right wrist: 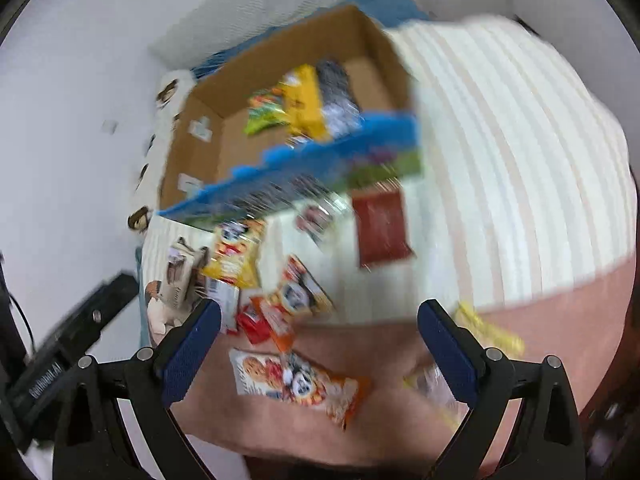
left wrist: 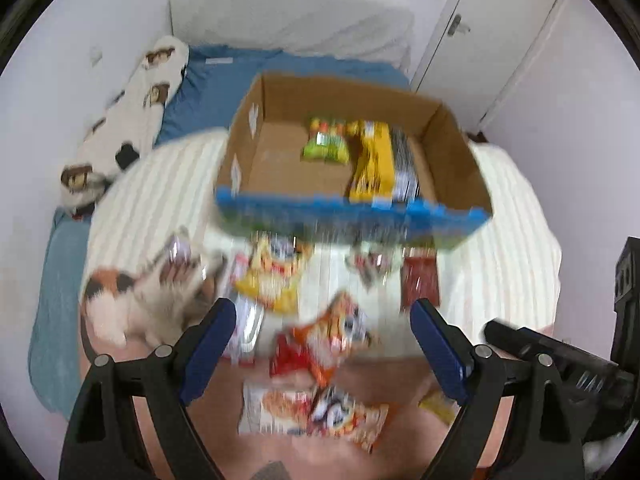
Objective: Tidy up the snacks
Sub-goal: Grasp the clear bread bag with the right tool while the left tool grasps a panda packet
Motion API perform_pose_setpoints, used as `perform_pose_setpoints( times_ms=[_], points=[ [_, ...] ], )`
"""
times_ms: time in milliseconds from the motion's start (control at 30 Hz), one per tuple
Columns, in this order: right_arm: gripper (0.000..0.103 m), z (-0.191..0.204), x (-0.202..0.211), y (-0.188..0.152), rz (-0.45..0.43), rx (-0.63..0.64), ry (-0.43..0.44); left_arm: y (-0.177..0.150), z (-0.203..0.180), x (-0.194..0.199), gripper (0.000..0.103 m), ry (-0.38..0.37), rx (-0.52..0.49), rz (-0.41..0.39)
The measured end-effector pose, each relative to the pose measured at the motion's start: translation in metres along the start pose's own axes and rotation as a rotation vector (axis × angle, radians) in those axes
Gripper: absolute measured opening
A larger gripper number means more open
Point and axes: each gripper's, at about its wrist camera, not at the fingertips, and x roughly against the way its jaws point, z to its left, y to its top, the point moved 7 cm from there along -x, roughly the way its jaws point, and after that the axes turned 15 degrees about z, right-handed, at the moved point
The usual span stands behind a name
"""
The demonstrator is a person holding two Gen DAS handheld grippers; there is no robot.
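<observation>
A cardboard box (left wrist: 452, 140) with a blue front stands on the striped bed cover; it also shows in the right wrist view (right wrist: 192, 156). Inside lie a green packet (left wrist: 326, 146), a yellow packet (left wrist: 372, 160) and a grey packet (left wrist: 404, 168). Loose snack packets lie in front of the box: a yellow one (left wrist: 268, 280), a dark red one (left wrist: 420, 284), an orange-red one (left wrist: 324, 340) and a white-orange one (left wrist: 316, 412). My left gripper (left wrist: 324, 344) is open and empty above the orange-red packet. My right gripper (right wrist: 320, 348) is open and empty above the white-orange packet (right wrist: 296, 380). Both views are blurred.
A plush cat (left wrist: 140, 296) lies at the left of the packets. A long patterned pillow (left wrist: 124, 120) lies along the wall. A white door (left wrist: 492, 32) stands at the back right. The other gripper's black body (left wrist: 568, 360) shows at right. A small yellow packet (right wrist: 488, 332) lies near the cover's edge.
</observation>
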Motion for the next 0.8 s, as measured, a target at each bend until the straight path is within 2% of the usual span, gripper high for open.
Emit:
perform_pose_setpoints(
  times_ms=[167, 300, 400, 600, 667, 733, 800],
  points=[
    [0.101, -0.069, -0.021, -0.026, 0.024, -0.208, 0.013, -0.037, 0.001, -0.042, 0.089, 0.031, 0.006, 0.095],
    [0.101, -0.119, -0.048, -0.041, 0.066, -0.341, -0.04, -0.063, 0.003, -0.078, 0.089, -0.025, 0.082, 0.203],
    [0.101, -0.139, -0.07, -0.05, 0.1, -0.408, -0.048, -0.086, 0.004, -0.11, 0.089, -0.063, 0.175, 0.317],
    [0.1, -0.143, -0.102, -0.048, 0.126, -0.398, -0.109, -0.129, 0.001, -0.16, 0.089, -0.194, 0.386, 0.516],
    [0.096, -0.142, -0.108, -0.048, 0.128, -0.368, -0.137, -0.136, -0.003, -0.173, 0.089, -0.242, 0.439, 0.564],
    [0.082, -0.143, -0.113, -0.049, 0.131, -0.339, -0.172, -0.138, -0.007, -0.181, 0.089, -0.279, 0.482, 0.584],
    [0.078, -0.146, -0.115, -0.05, 0.126, -0.326, -0.173, -0.137, -0.009, -0.189, 0.089, -0.317, 0.543, 0.585]
  ],
)
